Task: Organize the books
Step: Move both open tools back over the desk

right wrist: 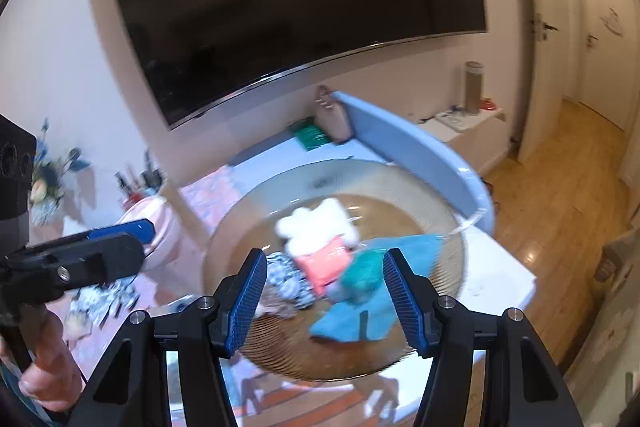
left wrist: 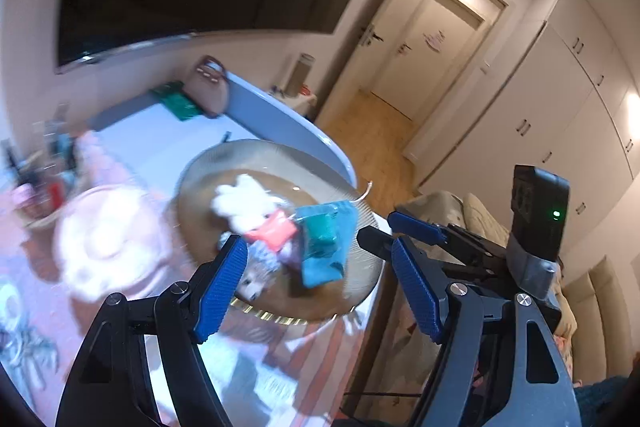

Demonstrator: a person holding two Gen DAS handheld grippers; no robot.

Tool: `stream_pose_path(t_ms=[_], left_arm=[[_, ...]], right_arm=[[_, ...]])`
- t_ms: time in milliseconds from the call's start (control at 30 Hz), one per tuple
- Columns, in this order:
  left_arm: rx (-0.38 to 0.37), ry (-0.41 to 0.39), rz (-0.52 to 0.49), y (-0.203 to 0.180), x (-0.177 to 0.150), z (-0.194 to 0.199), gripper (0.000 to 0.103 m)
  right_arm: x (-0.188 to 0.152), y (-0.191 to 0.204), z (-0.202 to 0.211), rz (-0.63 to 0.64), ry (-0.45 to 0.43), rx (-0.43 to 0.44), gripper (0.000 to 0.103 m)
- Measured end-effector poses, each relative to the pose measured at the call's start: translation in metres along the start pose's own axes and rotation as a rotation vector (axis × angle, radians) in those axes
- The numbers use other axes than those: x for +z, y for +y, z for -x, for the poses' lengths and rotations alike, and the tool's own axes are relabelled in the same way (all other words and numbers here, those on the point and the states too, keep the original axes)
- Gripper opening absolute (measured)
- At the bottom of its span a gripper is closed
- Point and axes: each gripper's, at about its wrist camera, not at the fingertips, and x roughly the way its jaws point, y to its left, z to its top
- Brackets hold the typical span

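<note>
left gripper (left wrist: 316, 283): jaws spread, holding nothing | right gripper (right wrist: 324, 295): jaws spread, holding nothing | both hang over the amber glass plate (right wrist: 432, 195) heaped with small soft items | green book (right wrist: 314, 135): flat at the table's far end, beside the brown handbag (right wrist: 334, 117), well apart from both grippers

White table (right wrist: 496, 279): ribbed plate (right wrist: 440, 291), pink book (right wrist: 208, 195).

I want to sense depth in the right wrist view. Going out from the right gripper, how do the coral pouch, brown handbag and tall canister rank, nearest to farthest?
From the right gripper:
1. Coral pouch, on the glass plate between the jaws.
2. Brown handbag, against the wall beyond the plate.
3. Tall canister, far right by the doorway.
</note>
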Motion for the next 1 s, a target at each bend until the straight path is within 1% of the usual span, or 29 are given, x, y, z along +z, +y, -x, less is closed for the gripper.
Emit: stream_pose_path(t_ms=[167, 233, 267, 367, 400, 433, 467, 500, 533, 567, 600, 700, 833, 900, 1000], left_arm=[[0.103, -0.074, 0.001, 0.012, -0.031, 0.068, 0.073], [0.170, -0.110, 0.018, 0.021, -0.047, 0.105, 0.073], [0.205, -0.129, 0.028, 0.025, -0.053, 0.123, 0.073], [0.336, -0.210, 0.074, 0.039, -0.073, 0.188, 0.073], [0.396, -0.251, 0.093, 0.045, -0.083, 0.216, 0.078], [0.448, -0.274, 0.108, 0.048, -0.088, 0.234, 0.082], [0.525, -0.302, 0.129, 0.053, -0.096, 0.255, 0.090], [0.575, -0.317, 0.141, 0.056, -0.102, 0.267, 0.091], [0.638, -0.332, 0.153, 0.061, -0.111, 0.282, 0.091], [0.684, -0.343, 0.162, 0.068, -0.121, 0.297, 0.091], [0.700, -0.348, 0.169, 0.073, -0.127, 0.304, 0.091], [0.737, -0.354, 0.238, 0.101, -0.154, 0.322, 0.091], [0.776, -0.326, 0.305, 0.140, -0.184, 0.320, 0.091], [0.782, -0.313, 0.326, 0.158, -0.199, 0.317, 0.091], [0.803, -0.266, 0.344, 0.188, -0.221, 0.311, 0.091]], right_arm=[[-0.005, 0.043, 0.003, 0.111, 0.012, 0.055, 0.059], [-0.009, 0.064, 0.006, 0.146, 0.018, 0.091, 0.059], [-0.011, 0.076, 0.007, 0.160, 0.028, 0.129, 0.059], [-0.021, 0.111, 0.007, 0.198, 0.058, 0.235, 0.059], [-0.024, 0.128, 0.006, 0.214, 0.075, 0.280, 0.059], [-0.028, 0.142, 0.006, 0.228, 0.088, 0.315, 0.059], [-0.032, 0.155, 0.005, 0.241, 0.101, 0.348, 0.059], [-0.036, 0.173, 0.004, 0.259, 0.118, 0.388, 0.059], [-0.040, 0.187, 0.003, 0.274, 0.129, 0.412, 0.059], [-0.043, 0.199, 0.001, 0.288, 0.140, 0.430, 0.059], [-0.048, 0.213, 0.000, 0.304, 0.149, 0.443, 0.059], [-0.063, 0.253, -0.005, 0.356, 0.176, 0.462, 0.059], [-0.081, 0.297, -0.019, 0.398, 0.237, 0.501, 0.059], [-0.087, 0.315, -0.026, 0.419, 0.264, 0.513, 0.059], [-0.096, 0.341, -0.035, 0.472, 0.290, 0.534, 0.059]])
